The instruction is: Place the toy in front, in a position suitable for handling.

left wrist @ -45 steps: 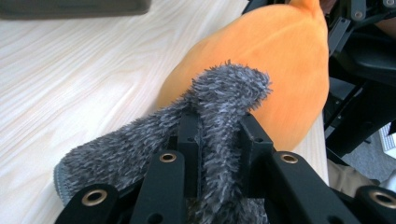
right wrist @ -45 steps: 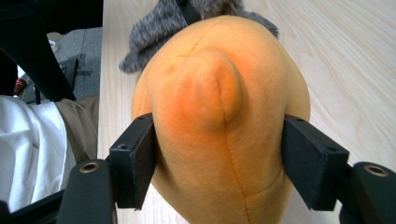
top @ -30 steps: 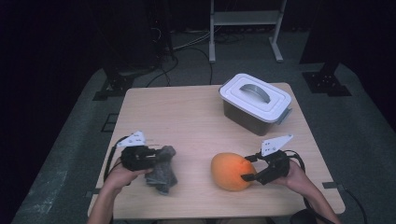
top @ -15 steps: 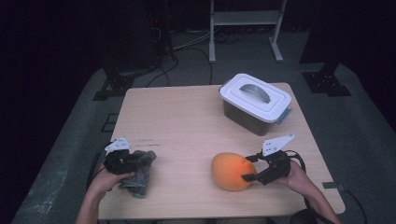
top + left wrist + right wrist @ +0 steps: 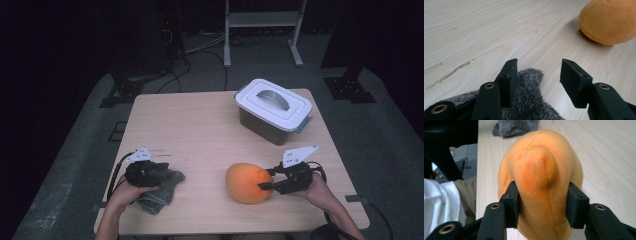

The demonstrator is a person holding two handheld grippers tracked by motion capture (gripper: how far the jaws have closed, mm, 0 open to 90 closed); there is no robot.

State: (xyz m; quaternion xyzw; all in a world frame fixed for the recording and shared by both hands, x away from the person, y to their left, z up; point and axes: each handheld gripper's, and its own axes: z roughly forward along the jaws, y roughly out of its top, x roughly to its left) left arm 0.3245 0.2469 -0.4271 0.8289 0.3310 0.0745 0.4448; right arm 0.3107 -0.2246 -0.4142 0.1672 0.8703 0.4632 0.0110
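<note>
One grey plastic box with a white handled lid [image 5: 274,111] stands shut well beyond both grippers, its contents hidden. The right gripper [image 5: 541,202] has just been closing, and its jaws pinch the one soft orange plush fruit [image 5: 540,180] between them. The left gripper [image 5: 537,80] has just been opening, and its jaws stand partly apart over the one fuzzy grey sock [image 5: 529,100], which lies against one jaw and clear of the other.

the right gripper [image 5: 541,205] has just been closing its two black fingers [image 5: 511,203] on an orange plush toy [image 5: 540,182], one finger pressing into each side. the toy rests on a pale wooden table [image 5: 609,157]. a grey fuzzy cloth [image 5: 515,127] lies farther off at the table's edge. a white sleeve [image 5: 441,205] sits at the left.
</note>
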